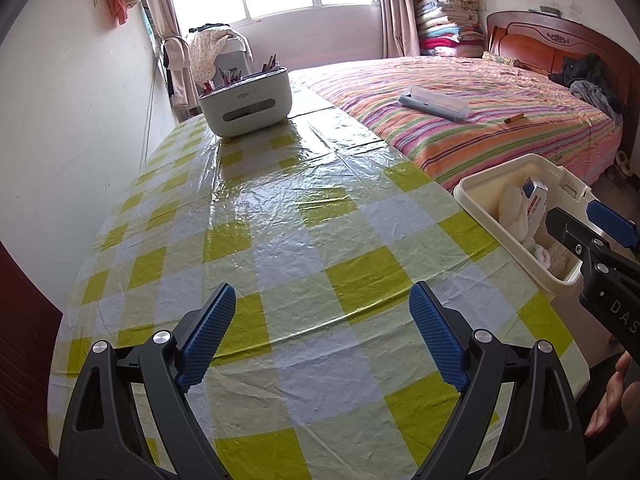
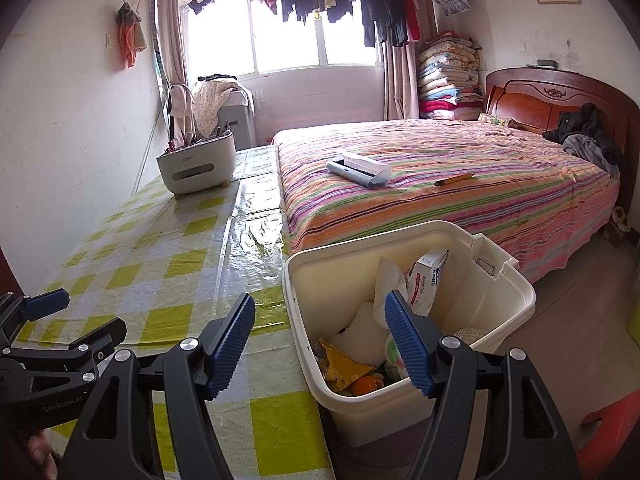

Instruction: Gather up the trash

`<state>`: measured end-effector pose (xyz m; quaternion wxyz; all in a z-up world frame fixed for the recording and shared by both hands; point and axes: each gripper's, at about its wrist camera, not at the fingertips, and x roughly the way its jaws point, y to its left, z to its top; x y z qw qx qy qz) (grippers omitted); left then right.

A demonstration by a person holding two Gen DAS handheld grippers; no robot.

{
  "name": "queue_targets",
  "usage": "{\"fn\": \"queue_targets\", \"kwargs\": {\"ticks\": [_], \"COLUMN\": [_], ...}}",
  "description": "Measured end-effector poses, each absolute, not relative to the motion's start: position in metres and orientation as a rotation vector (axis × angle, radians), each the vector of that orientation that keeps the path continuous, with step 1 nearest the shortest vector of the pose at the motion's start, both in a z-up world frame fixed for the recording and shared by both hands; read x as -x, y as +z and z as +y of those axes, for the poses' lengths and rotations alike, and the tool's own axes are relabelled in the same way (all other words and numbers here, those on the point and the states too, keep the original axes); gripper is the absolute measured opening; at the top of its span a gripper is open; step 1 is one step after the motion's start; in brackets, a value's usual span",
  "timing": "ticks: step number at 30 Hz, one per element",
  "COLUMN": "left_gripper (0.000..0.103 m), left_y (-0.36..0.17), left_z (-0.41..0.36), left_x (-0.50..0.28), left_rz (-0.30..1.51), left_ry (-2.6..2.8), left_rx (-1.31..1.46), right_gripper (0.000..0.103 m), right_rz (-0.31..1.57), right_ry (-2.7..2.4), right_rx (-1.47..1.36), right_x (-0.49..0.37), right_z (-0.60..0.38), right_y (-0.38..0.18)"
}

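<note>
Bedroom with striped bed (image 2: pixel 460 200), yellow-and-white checked plastic-covered surface (image 1: pixel 280 240), cream plastic trash bin (image 2: pixel 516 300) just off its right edge holding white tissue (image 2: pixel 386 284), red-and-white carton (image 2: pixel 428 280) and yellow wrapper (image 2: pixel 344 366), white organiser box (image 1: pixel 246 106) at far edge, left gripper (image 1: pixel 322 334) fingers spread above surface, right gripper (image 2: pixel 320 346) fingers spread over bin rim, both empty

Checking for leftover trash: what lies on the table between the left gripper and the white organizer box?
Only bare checkered tablecloth lies between the left gripper and the organizer box; the left wrist view shows it.
</note>
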<state>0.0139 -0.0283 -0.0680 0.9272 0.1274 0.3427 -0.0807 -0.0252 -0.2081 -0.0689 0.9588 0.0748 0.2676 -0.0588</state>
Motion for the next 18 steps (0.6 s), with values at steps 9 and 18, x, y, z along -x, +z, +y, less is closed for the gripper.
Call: {"fn": "queue_targets", "kwargs": {"ticks": [9, 18], "left_gripper": [0.088, 0.088], "left_y": [-0.0673, -0.0672], "left_z": [-0.0288, -0.0292], "left_x": [-0.0131, -0.0131], "left_rz": [0.704, 0.708], "left_ry": [-0.169, -0.173], "left_rx": [-0.263, -0.264], "right_gripper": [0.066, 0.066], "right_rz": [0.542, 0.542], "right_ry": [-0.12, -0.119], "right_rx": [-0.151, -0.151], "right_x": [0.0247, 0.0249], "right_z": [-0.2079, -0.2084], "right_y": [-0.0687, -0.0689]}}
